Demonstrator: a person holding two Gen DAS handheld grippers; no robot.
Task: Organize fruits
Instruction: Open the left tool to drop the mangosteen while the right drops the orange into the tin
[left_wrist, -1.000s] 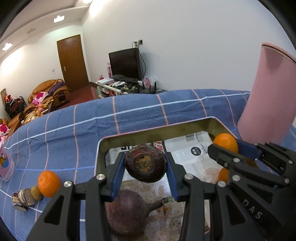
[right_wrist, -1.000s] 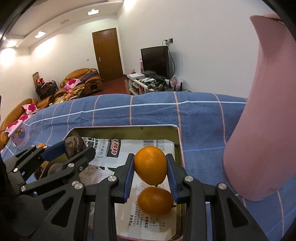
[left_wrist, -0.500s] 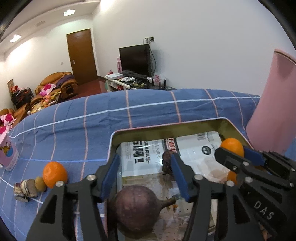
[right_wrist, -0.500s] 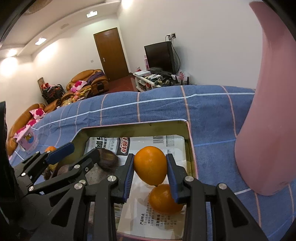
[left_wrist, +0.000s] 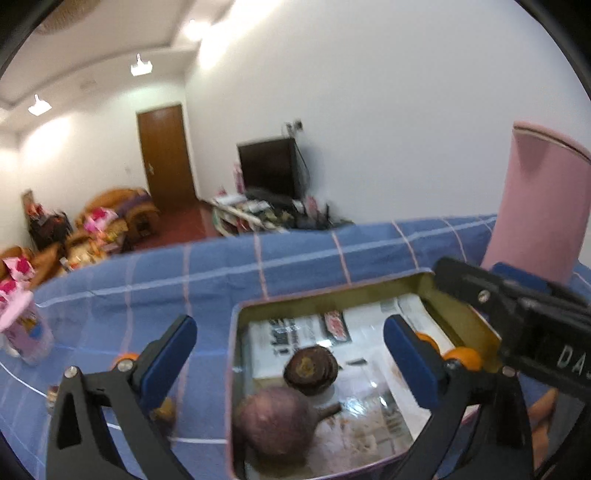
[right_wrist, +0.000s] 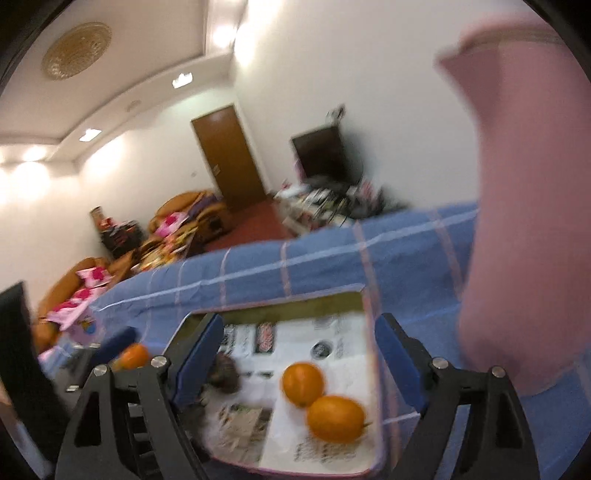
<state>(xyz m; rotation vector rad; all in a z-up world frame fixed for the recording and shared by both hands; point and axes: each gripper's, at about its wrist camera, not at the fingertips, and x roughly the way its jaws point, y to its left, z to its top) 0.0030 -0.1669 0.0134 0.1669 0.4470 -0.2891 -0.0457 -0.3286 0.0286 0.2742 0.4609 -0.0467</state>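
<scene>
A shallow metal tray (left_wrist: 332, 295) lined with newspaper sits on the blue checked cloth. Two dark purple fruits lie in its left part: a small round one (left_wrist: 310, 371) and a larger one with a stalk (left_wrist: 275, 424). Two oranges (right_wrist: 303, 384) (right_wrist: 336, 419) lie in its right part. My left gripper (left_wrist: 291, 354) is open and empty above the purple fruits. My right gripper (right_wrist: 299, 354) is open and empty above the oranges. The right gripper's body shows at the right of the left wrist view (left_wrist: 517, 314).
A tall pink container (left_wrist: 535, 206) stands right of the tray. Another orange (right_wrist: 131, 356) and small brown fruits (left_wrist: 166, 408) lie on the cloth left of the tray. A pink carton (left_wrist: 26, 332) stands at the far left. The cloth's far edge drops to the room.
Both grippers opened and drew back and up. The left one let the small purple fruit into the tray; the right one let its orange down beside the other orange.
</scene>
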